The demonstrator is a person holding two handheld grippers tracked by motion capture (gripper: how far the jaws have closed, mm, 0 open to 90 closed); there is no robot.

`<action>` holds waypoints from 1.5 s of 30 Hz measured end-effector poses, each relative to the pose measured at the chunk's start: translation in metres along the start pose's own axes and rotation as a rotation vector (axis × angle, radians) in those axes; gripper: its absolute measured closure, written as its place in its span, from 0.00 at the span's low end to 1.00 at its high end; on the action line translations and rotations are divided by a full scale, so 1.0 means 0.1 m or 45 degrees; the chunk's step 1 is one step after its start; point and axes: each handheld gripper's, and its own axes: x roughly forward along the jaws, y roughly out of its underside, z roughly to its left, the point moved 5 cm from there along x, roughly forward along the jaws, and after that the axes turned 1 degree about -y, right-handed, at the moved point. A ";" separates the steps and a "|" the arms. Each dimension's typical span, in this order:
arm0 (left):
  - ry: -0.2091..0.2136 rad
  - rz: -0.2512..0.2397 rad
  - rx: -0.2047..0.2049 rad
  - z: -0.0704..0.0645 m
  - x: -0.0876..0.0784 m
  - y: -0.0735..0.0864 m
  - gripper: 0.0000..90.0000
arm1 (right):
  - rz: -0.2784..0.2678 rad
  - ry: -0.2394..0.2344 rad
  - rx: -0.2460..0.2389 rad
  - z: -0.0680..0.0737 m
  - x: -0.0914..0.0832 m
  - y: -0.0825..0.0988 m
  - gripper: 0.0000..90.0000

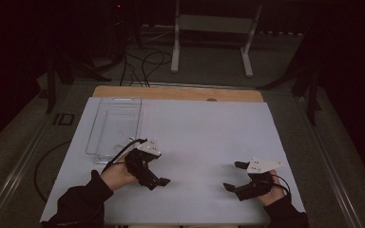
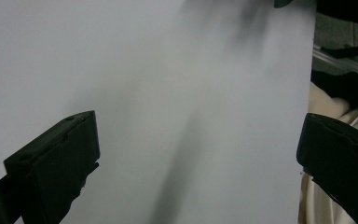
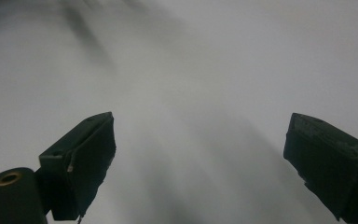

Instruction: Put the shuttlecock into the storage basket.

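Resting low over a white sheet-covered table (image 1: 195, 137), two hand-held black two-jaw grippers are seen in the high view, each gripped by a hand in a dark sleeve coming in from the near edge. The left gripper (image 1: 158, 182) is held at the near left of the sheet, its jaws aimed toward the middle and the near side; a grey three-cornered plate is carried on its top and a black cable trails back from it. In the left gripper view its jaws are spread wide, with nothing but bare white sheet between them. The right gripper (image 1: 234, 175) is held at the near right, its jaws pointed leftward toward the other gripper; the two are kept well apart. In the right gripper view its jaws are likewise set wide, and nothing is held between them. A clear, shallow rectangular plastic tray (image 1: 115, 124) is laid on the far left part of the sheet, its long side running away from the person; its near end is found just beside the left gripper's top plate, and whether the two touch cannot be told. A strip of bare wooden tabletop (image 1: 176, 93) is left uncovered along the far edge of the sheet. Beyond it, a dim floor with black cables (image 1: 142, 64) and the white legs of a stand (image 1: 175, 47) can be made out.
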 end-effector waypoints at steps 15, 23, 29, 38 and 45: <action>0.013 -0.020 0.033 -0.06 -0.01 0.28 0.00 | 0.003 0.006 -0.007 0.00 0.00 0.01 0.10; -0.007 -0.054 0.034 -0.04 -0.07 0.45 0.00 | 0.000 0.011 -0.027 0.01 -0.01 0.00 0.11; -0.036 -0.058 0.003 0.00 -0.15 0.58 0.00 | 0.004 -0.013 -0.018 0.01 0.00 0.01 0.11; -0.090 -0.073 -0.062 0.08 -0.23 0.81 0.00 | 0.013 -0.007 -0.019 0.02 0.00 0.03 0.10; -0.118 -0.087 -0.107 0.11 -0.26 0.96 0.00 | 0.021 -0.006 -0.012 0.01 -0.01 0.07 0.10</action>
